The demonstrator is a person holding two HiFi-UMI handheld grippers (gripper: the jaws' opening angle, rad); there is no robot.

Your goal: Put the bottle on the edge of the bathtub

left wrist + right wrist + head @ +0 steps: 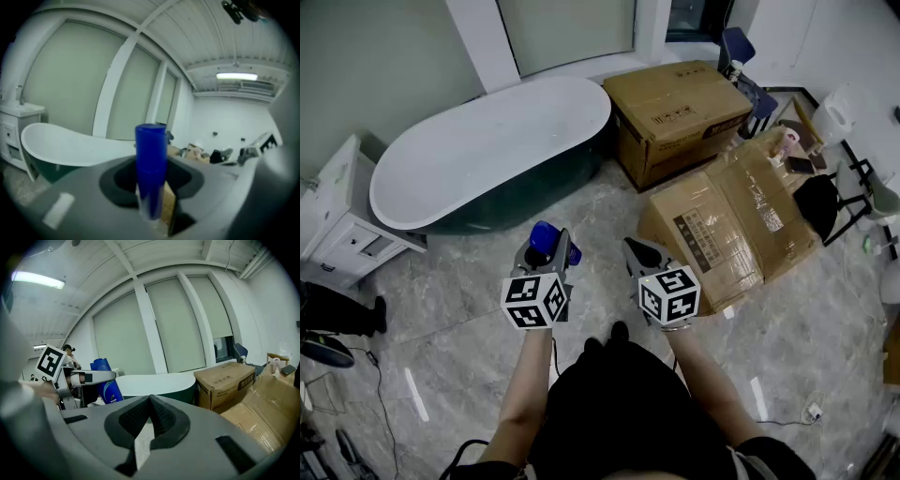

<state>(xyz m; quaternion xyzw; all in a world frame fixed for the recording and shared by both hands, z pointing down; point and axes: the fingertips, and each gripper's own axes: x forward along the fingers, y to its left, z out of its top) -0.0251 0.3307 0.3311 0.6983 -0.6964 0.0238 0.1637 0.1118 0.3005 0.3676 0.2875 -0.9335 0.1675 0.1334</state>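
The left tool (548, 251) is clenched on the blue bottle (544, 234), which stands up between its jaws. The bottle is up in the air over the floor (469, 309), close to the person's body. The bathtub (525, 183) is at about eleven o'clock from the tools and well apart from them, so the bottle is not on its edge yet. The right tool (639, 251) is just beside the left one, at its three o'clock. Its jaws are pressed together with nothing in them. I think a few things could go wrong from here. The tub's edge looks thin, round and smooth. If the bottle lands a bit tilted or too far to one side, it could tip and slide into the tub or drop on the floor. The bottle looks slippery too, so it could slip out if the squeeze gets weak on the way. A big cardboard box (675, 108) sits near the tub's end at one o'clock, and an arm could bump it.
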